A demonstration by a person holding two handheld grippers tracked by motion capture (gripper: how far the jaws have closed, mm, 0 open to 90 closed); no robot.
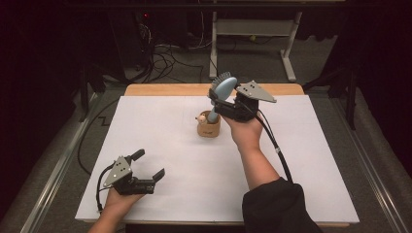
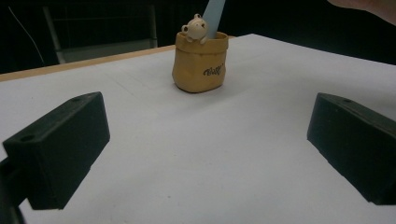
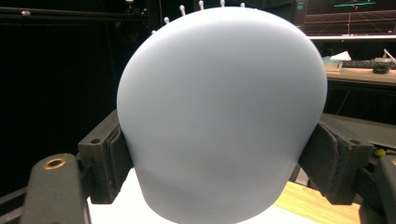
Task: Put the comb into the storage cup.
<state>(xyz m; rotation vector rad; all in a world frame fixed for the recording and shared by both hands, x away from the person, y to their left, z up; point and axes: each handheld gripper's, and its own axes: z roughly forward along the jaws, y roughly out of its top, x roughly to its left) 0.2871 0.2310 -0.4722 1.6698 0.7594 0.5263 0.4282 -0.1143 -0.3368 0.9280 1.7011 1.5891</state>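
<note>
One pale blue hairbrush (image 1: 222,91), head up and bristles facing away from the person, tilted, handle end down inside one small tan pouch-shaped holder (image 1: 209,125); clamped at the head between the two black jaws of the right gripper (image 1: 221,104), pads pressing both sides of the smooth back in the right gripper view (image 3: 219,116); one little cream bear figure (image 2: 195,28) perched on the holder's rim; holder standing upright near the middle of the far part of one white table mat (image 1: 184,160). Near the front left corner, resting on the mat, one left gripper (image 1: 148,165), jaws spread wide apart, nothing between them, aimed toward the holder.
</note>
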